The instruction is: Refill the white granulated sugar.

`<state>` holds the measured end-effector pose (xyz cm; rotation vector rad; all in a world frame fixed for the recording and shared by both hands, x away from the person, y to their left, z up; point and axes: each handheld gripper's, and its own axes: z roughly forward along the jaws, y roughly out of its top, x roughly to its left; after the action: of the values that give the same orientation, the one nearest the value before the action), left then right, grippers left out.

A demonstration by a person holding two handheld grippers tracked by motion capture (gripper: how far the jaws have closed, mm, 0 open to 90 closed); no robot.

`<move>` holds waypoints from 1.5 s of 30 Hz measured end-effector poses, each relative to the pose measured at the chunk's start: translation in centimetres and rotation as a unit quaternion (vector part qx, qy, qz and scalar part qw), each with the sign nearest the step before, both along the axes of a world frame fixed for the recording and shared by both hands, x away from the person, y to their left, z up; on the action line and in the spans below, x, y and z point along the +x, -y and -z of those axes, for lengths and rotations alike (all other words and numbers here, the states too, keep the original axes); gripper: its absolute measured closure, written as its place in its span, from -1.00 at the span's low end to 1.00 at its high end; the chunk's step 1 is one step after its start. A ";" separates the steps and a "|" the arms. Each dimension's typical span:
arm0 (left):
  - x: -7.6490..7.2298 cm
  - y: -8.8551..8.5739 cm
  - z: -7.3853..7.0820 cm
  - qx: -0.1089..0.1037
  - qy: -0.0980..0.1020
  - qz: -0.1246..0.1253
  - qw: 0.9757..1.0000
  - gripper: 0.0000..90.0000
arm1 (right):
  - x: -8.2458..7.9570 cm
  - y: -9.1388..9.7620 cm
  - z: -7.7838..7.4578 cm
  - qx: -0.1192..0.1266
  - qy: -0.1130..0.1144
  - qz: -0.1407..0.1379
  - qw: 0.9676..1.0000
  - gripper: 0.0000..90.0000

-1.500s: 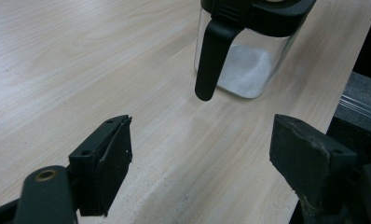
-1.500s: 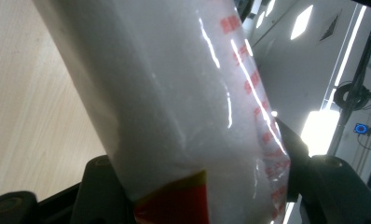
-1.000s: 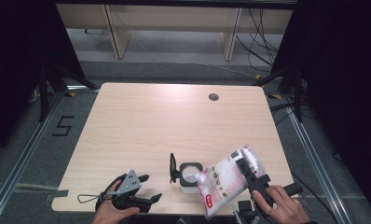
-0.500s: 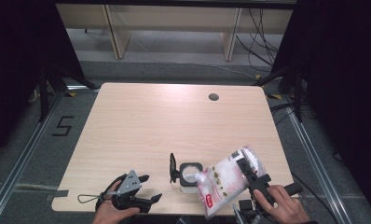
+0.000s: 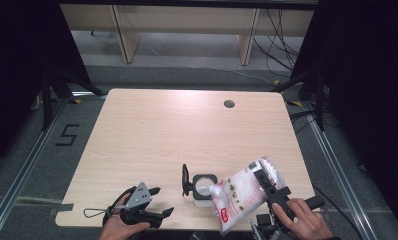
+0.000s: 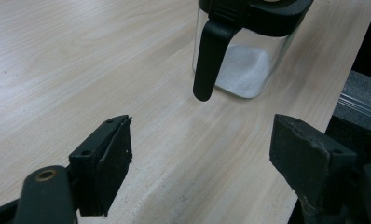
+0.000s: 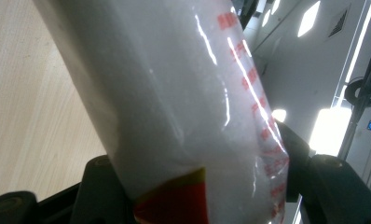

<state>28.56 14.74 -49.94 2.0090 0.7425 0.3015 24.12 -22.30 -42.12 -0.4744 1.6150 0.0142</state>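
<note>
A clear square jar [image 5: 203,190] with a black lid ring and a black handle stands near the table's front edge, a layer of white grains in its bottom [image 6: 249,70]. Leaning over it from the right is a clear bag of white grains [image 5: 244,195] with red print, its low end at the jar's rim. My right gripper [image 5: 268,184] is shut on the bag's raised end; in the right gripper view the bag [image 7: 174,107] sits between both jaws. My left gripper [image 5: 163,201] rests at the front left, open and empty, its jaws pointing at the jar [image 6: 200,158].
The light wooden table [image 5: 187,135] has a round cable hole [image 5: 229,104] at the back right. Beyond the far edge are shelf legs and cables on the floor. A number marking [image 5: 67,135] is on the floor at the left.
</note>
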 end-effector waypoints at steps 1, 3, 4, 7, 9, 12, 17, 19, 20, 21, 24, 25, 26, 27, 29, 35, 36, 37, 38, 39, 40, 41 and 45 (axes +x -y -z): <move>0.0 0.0 0.0 -0.001 0.001 -0.002 1.000 -0.55 | 0.0 0.0 0.0 0.002 0.000 0.001 1.000 0.01; 0.0 -0.1 -0.1 0.001 0.001 -0.001 1.000 -0.55 | -0.1 -0.1 0.0 0.003 0.002 -0.001 1.000 0.01; 0.1 -0.2 -0.1 0.005 0.003 0.000 1.000 -0.55 | -0.1 -0.1 0.0 0.004 0.003 -0.002 1.000 0.00; 0.1 -0.1 0.0 -0.003 0.002 -0.001 1.000 -0.55 | -0.2 -0.2 -0.1 0.003 0.003 -0.007 1.000 0.00; 0.0 -0.1 -0.1 0.003 0.001 0.000 1.000 -0.55 | -0.2 -0.2 -0.1 0.003 0.002 -0.007 1.000 0.00; 0.0 -0.1 0.0 0.002 0.001 -0.002 1.000 -0.55 | -0.4 -0.2 0.0 0.009 -0.001 0.002 1.000 0.00; 0.1 -0.1 0.0 0.005 0.002 0.000 1.000 -0.55 | -0.4 -0.3 -0.2 0.000 0.001 -0.007 1.000 0.00; 0.0 0.0 0.0 -0.008 -0.001 -0.008 1.000 -0.55 | -0.4 -0.2 -0.2 0.002 0.006 -0.010 1.000 0.00; 0.0 0.0 0.0 -0.008 -0.001 -0.008 1.000 -0.55 | -0.5 -0.2 -0.2 0.010 0.004 -0.005 1.000 0.00; 0.1 -0.1 0.0 0.004 -0.001 -0.003 1.000 -0.55 | -0.6 -0.2 -0.3 0.009 0.002 -0.008 1.000 0.00; 0.1 -0.2 0.0 0.001 0.003 -0.001 1.000 -0.55 | -0.7 -0.2 -0.6 0.005 0.007 -0.010 1.000 0.00; 0.1 0.0 0.1 -0.009 -0.002 -0.007 1.000 -0.55 | -0.7 -0.2 -0.7 0.005 0.006 -0.009 1.000 0.00; 0.0 -0.1 0.0 -0.002 -0.003 -0.004 1.000 -0.55 | -0.7 -0.2 -0.6 0.008 0.004 -0.010 1.000 0.00; 0.2 -0.3 0.0 0.018 0.003 0.001 1.000 -0.55 | -0.7 -0.2 -0.5 0.009 0.007 -0.012 1.000 0.00; 0.2 -0.2 0.0 0.011 0.001 -0.001 1.000 -0.55 | -0.6 -0.2 -0.4 0.000 0.004 -0.009 1.000 0.00; 0.2 -0.2 0.0 0.007 0.002 0.001 1.000 -0.55 | -0.4 -0.2 -0.6 -0.017 0.015 -0.022 0.999 0.00; 0.2 -0.2 0.0 0.007 0.002 0.001 1.000 -0.55 | -0.4 -0.2 -0.6 -0.017 0.015 -0.022 0.999 0.00; 0.2 -0.1 0.1 0.006 0.001 0.002 1.000 -0.55 | -0.4 -0.1 -0.7 -0.018 0.016 -0.023 0.999 0.00; 0.2 -0.1 0.1 0.006 0.001 0.002 1.000 -0.55 | -0.4 -0.1 -0.7 -0.018 0.016 -0.023 0.999 0.00; 0.1 -0.1 0.0 0.005 0.001 0.000 1.000 -0.55 | -0.5 -0.1 -0.9 -0.018 0.020 -0.023 0.999 0.00; 0.1 -0.1 0.0 0.005 0.001 0.000 1.000 -0.55 | -0.5 -0.1 -0.9 -0.018 0.020 -0.023 0.999 0.00; 0.1 -0.2 0.0 0.008 0.002 0.000 1.000 -0.55 | -0.5 -0.2 -0.9 -0.017 0.019 -0.026 0.999 0.00; 0.1 -0.1 0.0 0.003 -0.002 -0.001 1.000 -0.55 | -0.5 -0.4 -0.7 -0.020 0.017 -0.028 0.999 0.00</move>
<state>28.66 14.83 -49.95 2.0161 0.7471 0.3010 23.59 -21.92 -41.47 -0.5469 1.5702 0.0161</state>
